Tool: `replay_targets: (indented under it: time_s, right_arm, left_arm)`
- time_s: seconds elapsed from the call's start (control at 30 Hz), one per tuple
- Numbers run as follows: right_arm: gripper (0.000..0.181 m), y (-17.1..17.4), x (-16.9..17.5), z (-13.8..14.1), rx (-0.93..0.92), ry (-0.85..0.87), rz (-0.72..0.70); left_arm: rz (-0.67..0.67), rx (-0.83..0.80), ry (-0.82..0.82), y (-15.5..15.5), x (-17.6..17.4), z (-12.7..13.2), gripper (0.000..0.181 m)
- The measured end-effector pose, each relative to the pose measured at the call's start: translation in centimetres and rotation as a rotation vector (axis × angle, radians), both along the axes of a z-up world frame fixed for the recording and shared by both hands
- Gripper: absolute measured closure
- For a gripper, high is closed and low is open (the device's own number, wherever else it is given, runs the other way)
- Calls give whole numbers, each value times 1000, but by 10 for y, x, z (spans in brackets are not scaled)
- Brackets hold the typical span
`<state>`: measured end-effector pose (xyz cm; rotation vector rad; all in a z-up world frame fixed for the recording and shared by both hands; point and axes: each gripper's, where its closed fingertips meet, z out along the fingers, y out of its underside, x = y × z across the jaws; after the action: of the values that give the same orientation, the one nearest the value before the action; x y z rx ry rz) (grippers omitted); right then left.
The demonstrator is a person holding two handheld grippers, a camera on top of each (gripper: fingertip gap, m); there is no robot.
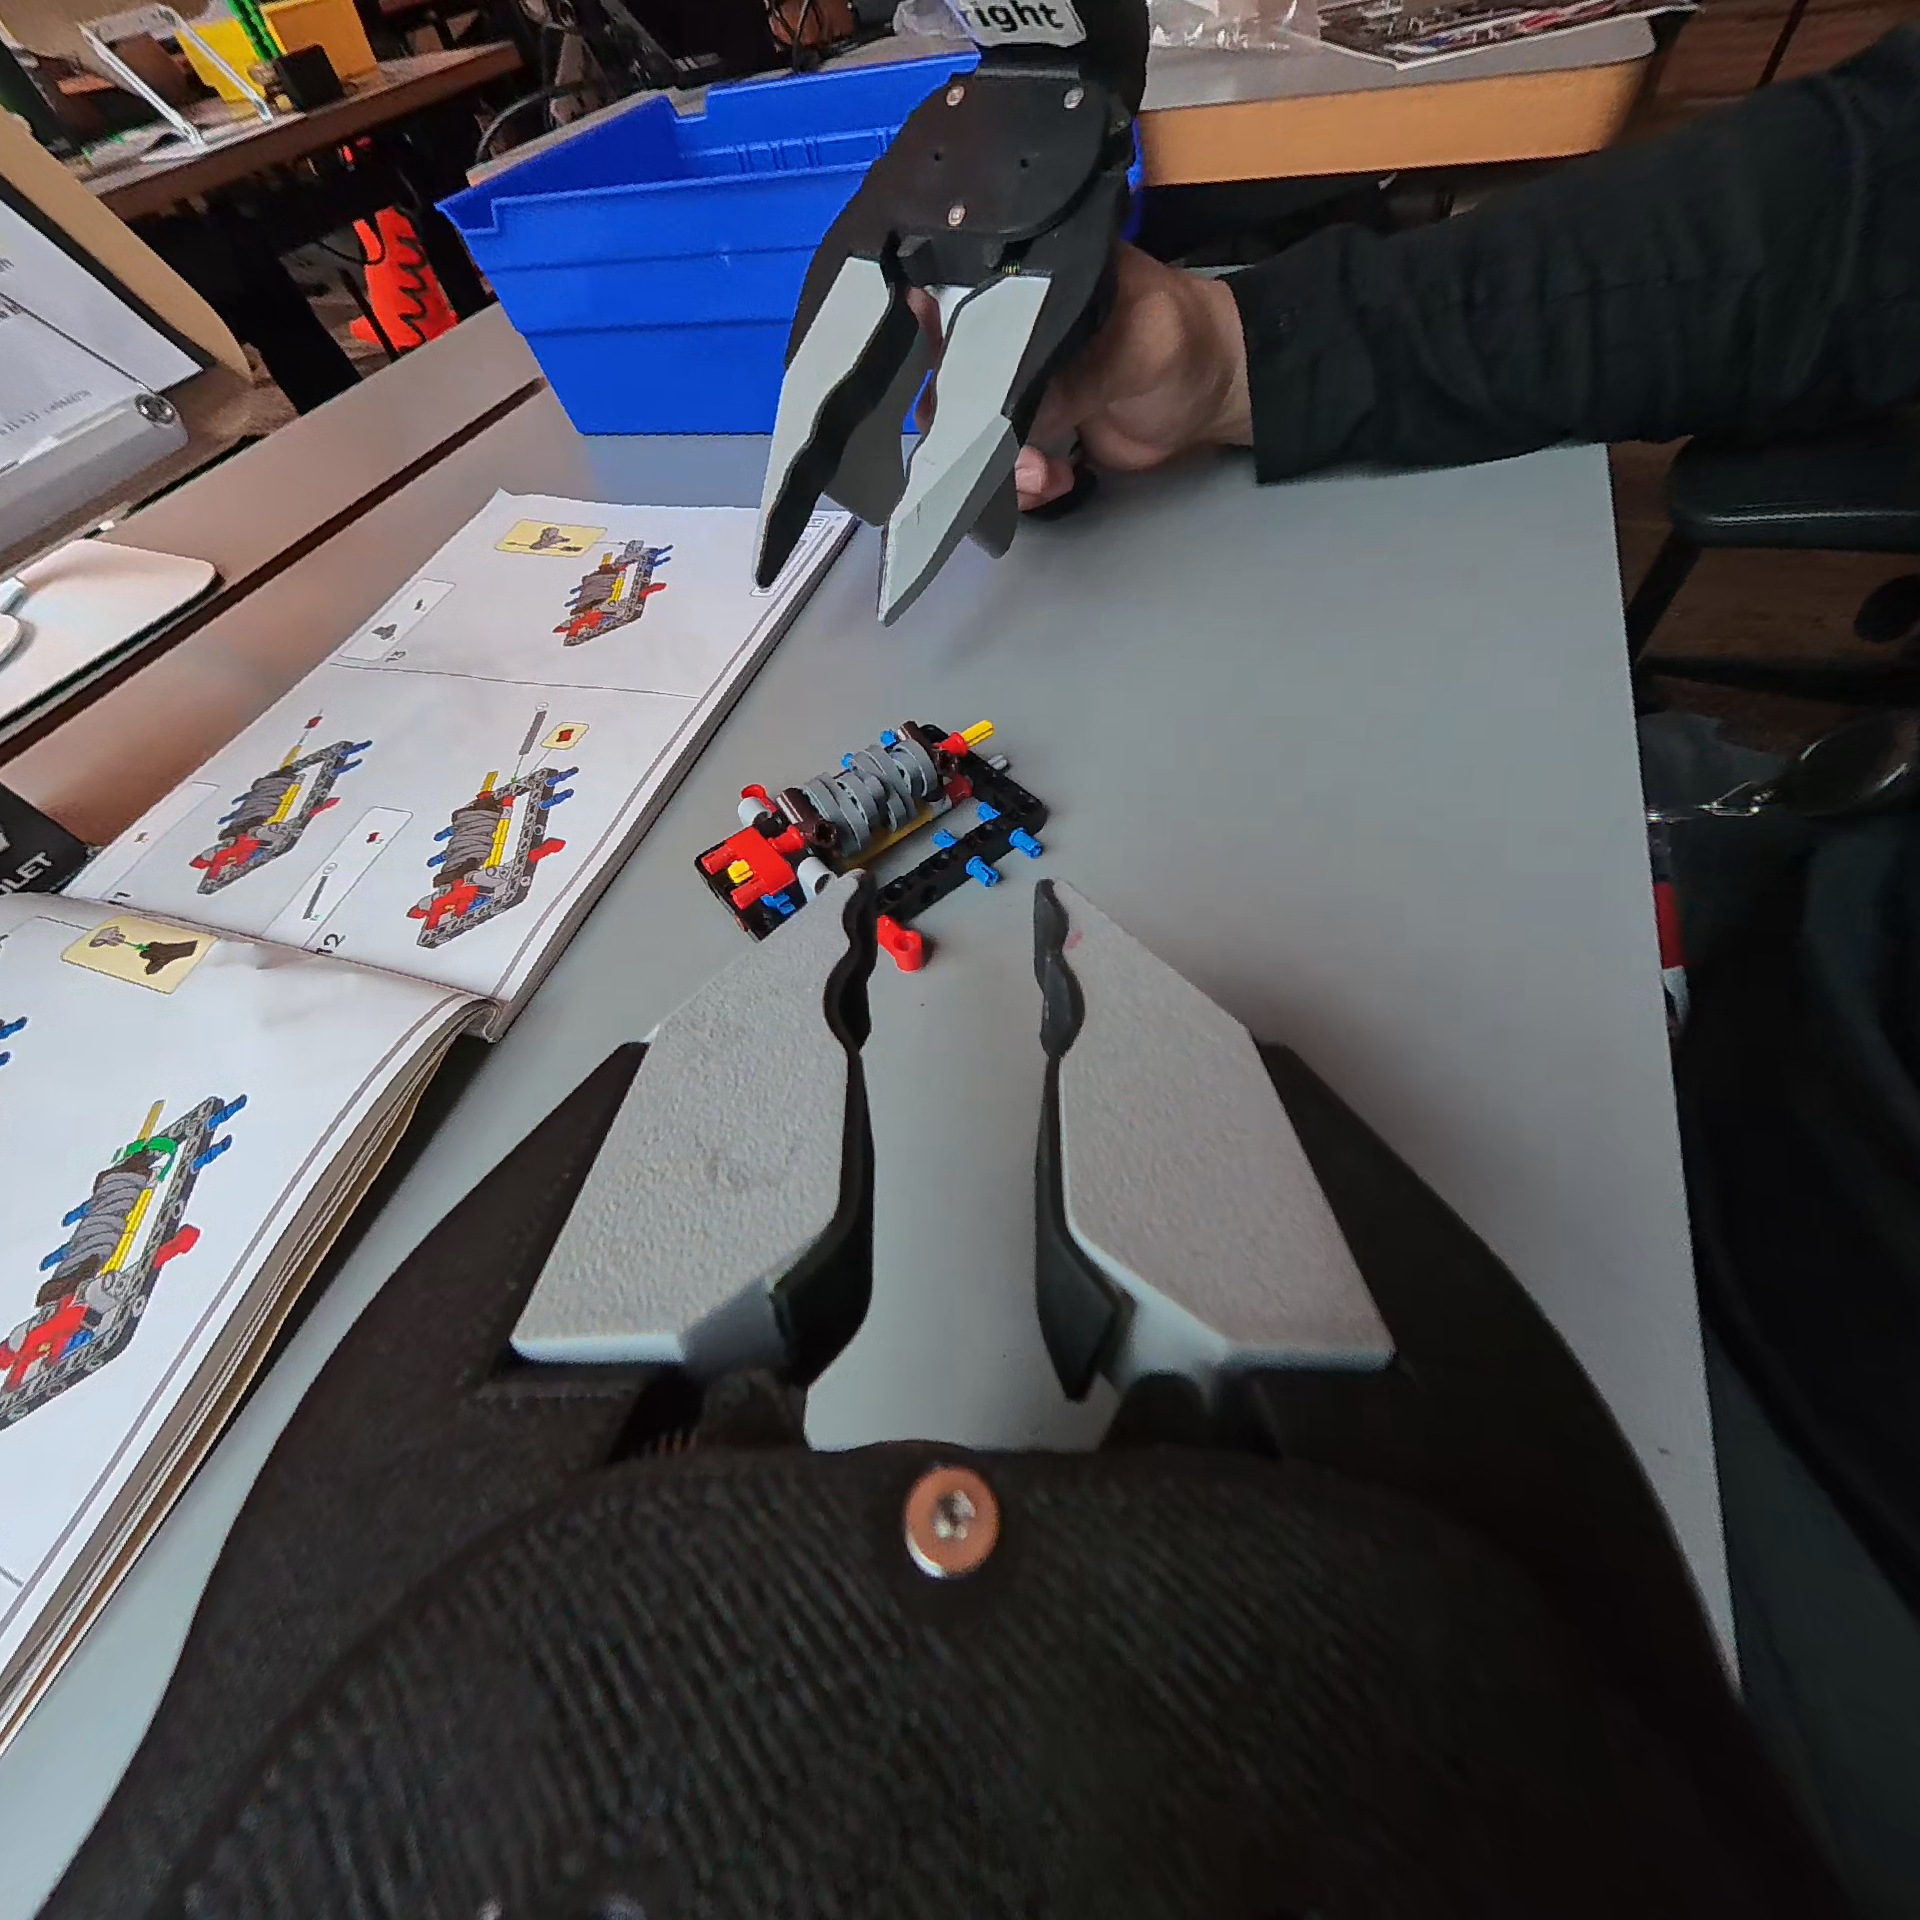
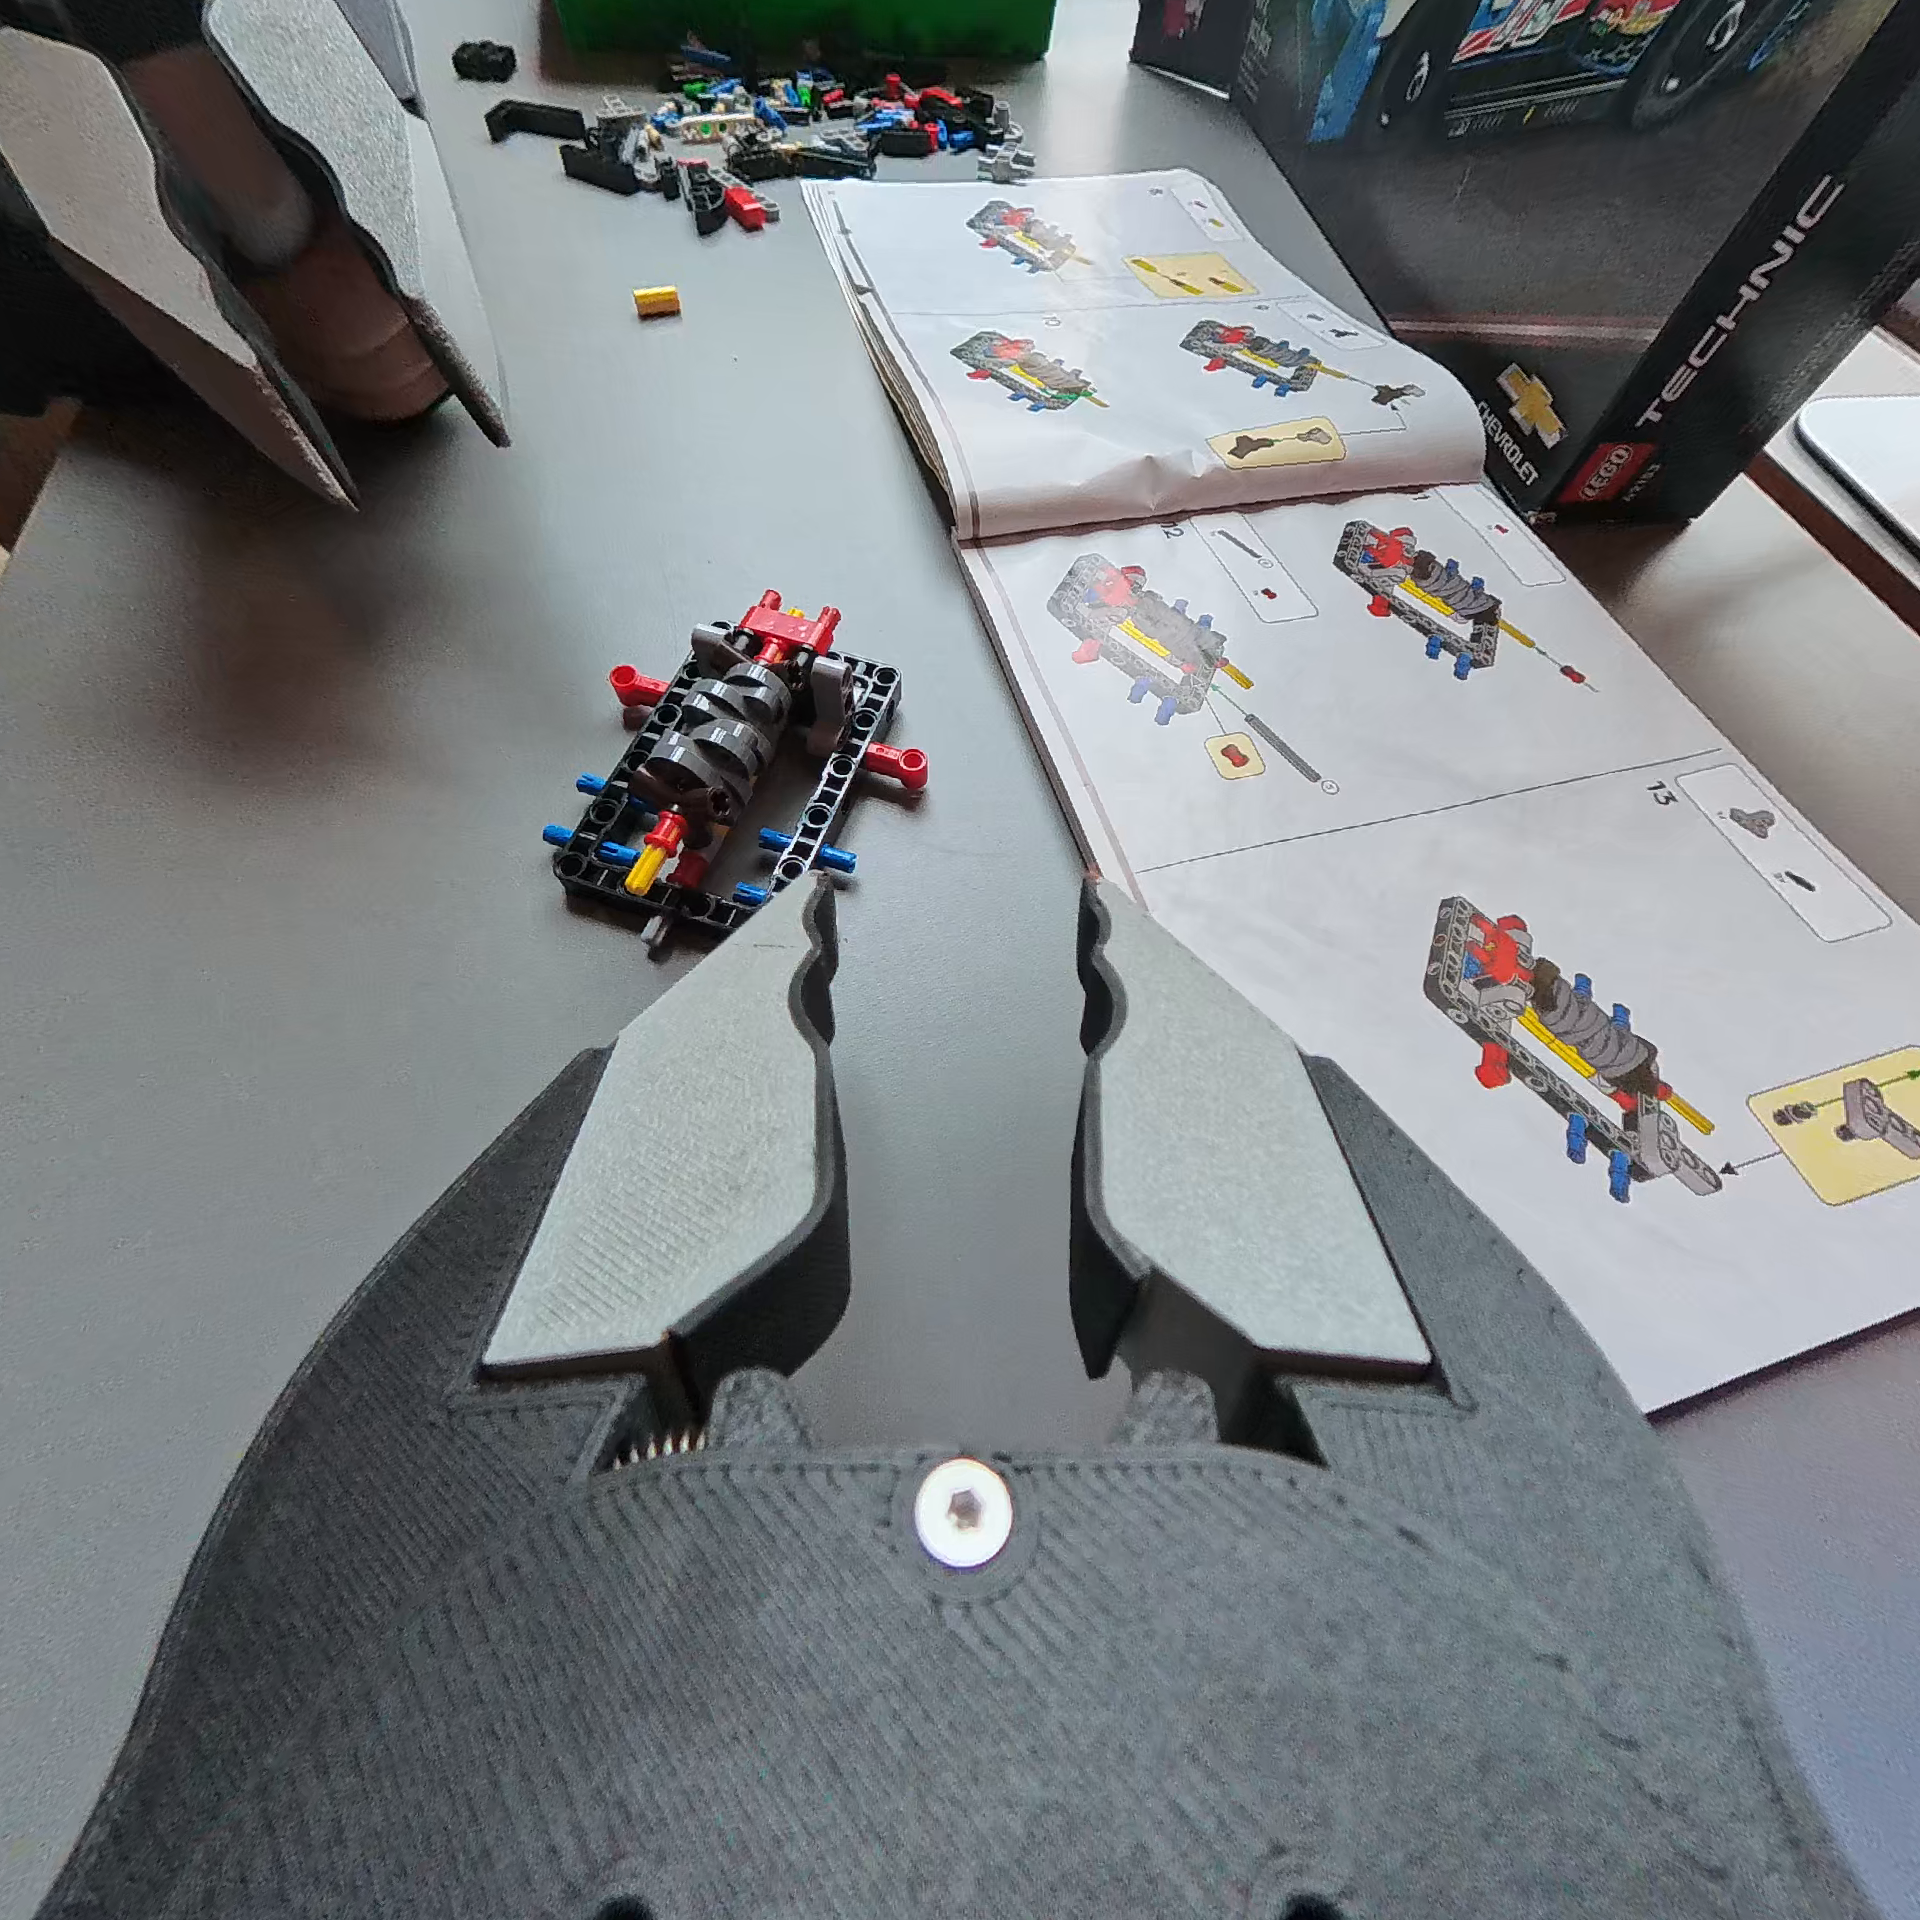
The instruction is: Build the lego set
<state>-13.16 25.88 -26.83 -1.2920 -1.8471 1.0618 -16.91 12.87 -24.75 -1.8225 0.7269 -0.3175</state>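
Observation:
A partly built lego assembly (image 1: 871, 821), a black frame with grey cylinders, red, yellow and blue pins, lies on the grey table (image 1: 1299, 831). It also shows in the right wrist view (image 2: 738, 769). My left gripper (image 1: 951, 899) is open and empty, its tips just short of the assembly's near end. My right gripper (image 2: 951, 904) is open and empty, hovering above the table just right of the assembly. The right gripper also shows in the left wrist view (image 1: 831, 592), held by a hand beyond the assembly. The left gripper shows at the top left of the right wrist view (image 2: 426, 468).
An open instruction booklet (image 1: 436, 748) lies beside the assembly, also in the right wrist view (image 2: 1403, 727). A pile of loose lego parts (image 2: 769, 125) and a lone yellow piece (image 2: 657, 300) lie farther off. A lego box (image 2: 1662, 312) and a blue bin (image 1: 665, 239) stand at the table's edges. Left tips to right tips: about 15 cm. The lone yellow piece (image 2: 657, 300) lies around 20 cm away from my left fingertips.

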Motion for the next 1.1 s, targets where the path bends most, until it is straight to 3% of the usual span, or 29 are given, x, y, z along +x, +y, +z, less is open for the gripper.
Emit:
replay_targets:
  time_s: [1.1]
  right_arm:
    - [139,-3,0,-4,28,-19,15]
  left_arm:
    - [-20,-22,-1,-1,2,-2,153]
